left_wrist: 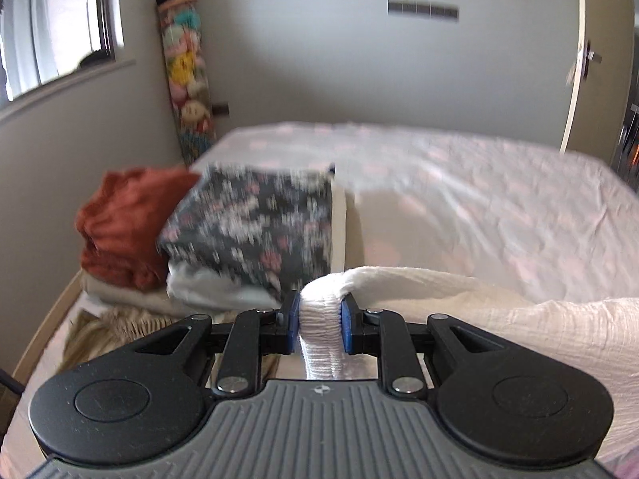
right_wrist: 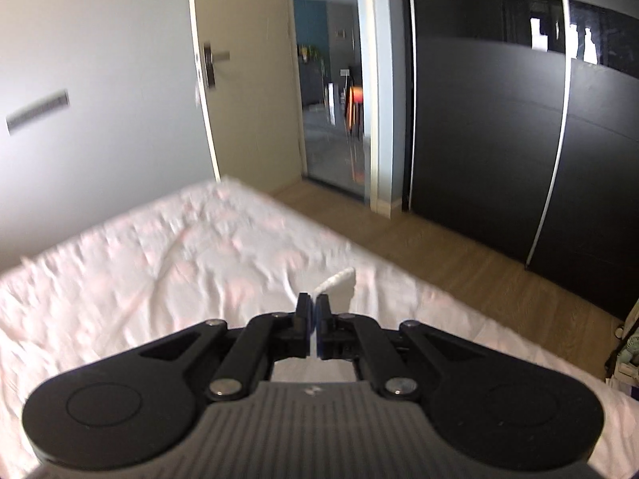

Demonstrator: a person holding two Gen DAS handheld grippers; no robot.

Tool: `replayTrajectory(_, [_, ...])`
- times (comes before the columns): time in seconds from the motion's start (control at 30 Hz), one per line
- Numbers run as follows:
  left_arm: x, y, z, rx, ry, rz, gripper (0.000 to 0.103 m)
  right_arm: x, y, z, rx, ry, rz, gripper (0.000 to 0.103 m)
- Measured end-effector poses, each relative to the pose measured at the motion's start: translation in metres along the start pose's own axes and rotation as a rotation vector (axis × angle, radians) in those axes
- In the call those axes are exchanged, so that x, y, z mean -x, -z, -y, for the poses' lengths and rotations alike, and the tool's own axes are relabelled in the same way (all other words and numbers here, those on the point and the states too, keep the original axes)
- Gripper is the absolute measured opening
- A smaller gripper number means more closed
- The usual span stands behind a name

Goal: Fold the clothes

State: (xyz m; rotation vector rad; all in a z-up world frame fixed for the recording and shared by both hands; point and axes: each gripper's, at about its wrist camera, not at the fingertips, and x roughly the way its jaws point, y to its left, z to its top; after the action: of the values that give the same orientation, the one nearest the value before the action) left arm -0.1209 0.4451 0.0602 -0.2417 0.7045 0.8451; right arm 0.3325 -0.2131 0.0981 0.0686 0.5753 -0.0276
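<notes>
Above the bed (left_wrist: 499, 199), white garment (left_wrist: 519, 319) stretches rightward from left gripper (left_wrist: 319, 313) clamping it; right gripper (right_wrist: 312, 321) pinches its corner.

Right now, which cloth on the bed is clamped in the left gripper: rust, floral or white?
The white cloth. A bunched fold sits between the left gripper pads; the floral cloth and rust cloth lie stacked beyond, untouched.

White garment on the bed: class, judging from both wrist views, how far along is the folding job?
Done: a dark floral piece and a rust-red one lie folded on the bed. In hand: the left tool pinches a bunched edge of the white garment; the right tool is shut on a thin bit of it. Left: no fold shows in it yet, so folding and stacking remain.
</notes>
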Motion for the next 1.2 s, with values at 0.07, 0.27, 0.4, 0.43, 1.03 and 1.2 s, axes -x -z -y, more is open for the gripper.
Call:
replayTrajectory(0.07, [-0.032, 0.011, 0.007, -0.012, -0.014, -0.066, 0.018, -0.028, 0.01, -0.012, 0.025, 0.018, -0.04, 0.003])
replayTrajectory(0.27, [-0.098, 0.019, 0.023, -0.066, -0.04, -0.139, 0.018, -0.101, 0.023, -0.053, 0.103, 0.063, -0.101, 0.003])
replayTrajectory(0.4, [-0.143, 0.006, 0.035, -0.059, -0.058, -0.129, 0.018, -0.14, 0.024, -0.082, 0.141, 0.082, -0.11, 0.003])
replayTrajectory(0.43, [-0.152, 0.002, 0.038, -0.055, -0.065, -0.122, 0.018, -0.152, 0.025, -0.09, 0.147, 0.085, -0.114, 0.003])
replayTrajectory(1.03, [-0.218, 0.004, 0.069, -0.179, -0.1, -0.143, 0.023, -0.274, 0.083, -0.149, 0.237, 0.15, -0.239, 0.046])
replayTrajectory(1.2, [-0.174, -0.001, 0.062, -0.177, -0.062, -0.081, 0.048, -0.244, 0.074, -0.141, 0.215, 0.106, -0.217, 0.047])
